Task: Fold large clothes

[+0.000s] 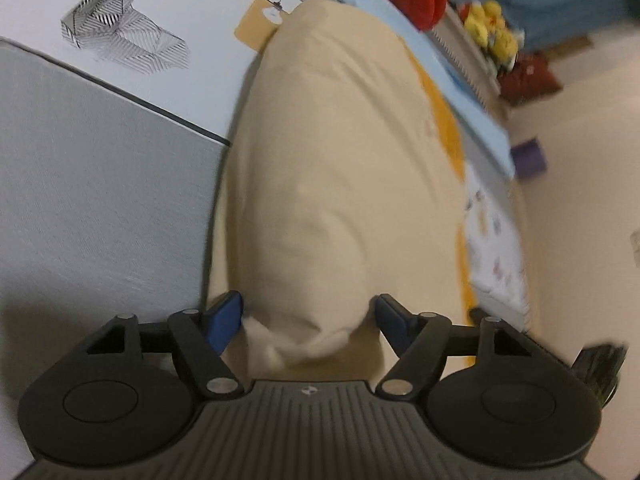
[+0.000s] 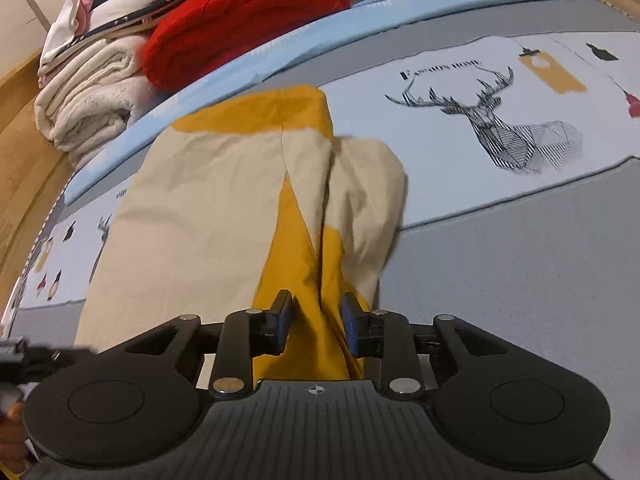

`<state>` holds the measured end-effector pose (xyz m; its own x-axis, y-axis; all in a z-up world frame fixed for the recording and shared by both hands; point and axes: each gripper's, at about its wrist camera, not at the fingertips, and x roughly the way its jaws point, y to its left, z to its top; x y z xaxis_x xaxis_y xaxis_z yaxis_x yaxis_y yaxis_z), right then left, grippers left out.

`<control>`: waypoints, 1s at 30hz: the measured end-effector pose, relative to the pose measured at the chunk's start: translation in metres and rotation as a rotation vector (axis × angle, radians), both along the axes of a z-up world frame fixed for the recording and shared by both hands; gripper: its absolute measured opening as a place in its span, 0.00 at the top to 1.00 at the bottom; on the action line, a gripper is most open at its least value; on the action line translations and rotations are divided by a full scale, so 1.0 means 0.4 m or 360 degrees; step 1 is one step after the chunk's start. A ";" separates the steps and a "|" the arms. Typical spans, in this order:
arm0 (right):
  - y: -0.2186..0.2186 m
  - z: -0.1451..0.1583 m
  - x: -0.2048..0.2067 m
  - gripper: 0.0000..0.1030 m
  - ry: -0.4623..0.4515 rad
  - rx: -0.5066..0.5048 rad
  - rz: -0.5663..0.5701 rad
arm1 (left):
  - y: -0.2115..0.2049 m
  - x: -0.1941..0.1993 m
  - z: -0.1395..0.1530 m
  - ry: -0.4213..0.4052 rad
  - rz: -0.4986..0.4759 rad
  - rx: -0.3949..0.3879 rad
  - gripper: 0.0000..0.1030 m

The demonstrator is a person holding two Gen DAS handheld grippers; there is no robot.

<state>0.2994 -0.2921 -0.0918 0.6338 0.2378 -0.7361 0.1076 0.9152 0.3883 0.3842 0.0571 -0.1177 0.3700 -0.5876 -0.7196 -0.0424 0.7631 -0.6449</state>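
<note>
1. A large beige cotton garment with mustard-yellow panels (image 2: 200, 216) lies part-folded on a grey and white printed bedspread (image 2: 500, 248).
2. In the left wrist view, the left gripper (image 1: 308, 316) stands spread wide; a bunched beige fold sits between its blue pads (image 1: 224, 320), not pinched.
3. In the right wrist view, the right gripper (image 2: 316, 324) stands partly parted, with yellow cloth running between its pads; whether they press it I cannot tell.
4. Only the right view shows the yellow panels fully, plus a folded cream fleece blanket (image 2: 88, 100) beside a red knitted blanket (image 2: 240, 16).
5. Only the left view shows yellow plush toys (image 1: 490, 26), blurred, at the far edge.
</note>
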 end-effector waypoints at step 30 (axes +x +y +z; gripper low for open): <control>0.132 0.352 -0.544 0.07 -0.1093 -0.1038 -0.0265 | -0.106 -0.533 0.392 -0.0891 0.0055 0.1028 0.00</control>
<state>0.0820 -0.2395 0.0491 0.9646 -0.2190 -0.1472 0.1943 0.9669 -0.1654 0.1708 0.0147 0.0389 0.7811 -0.1070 -0.6152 0.1230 0.9923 -0.0164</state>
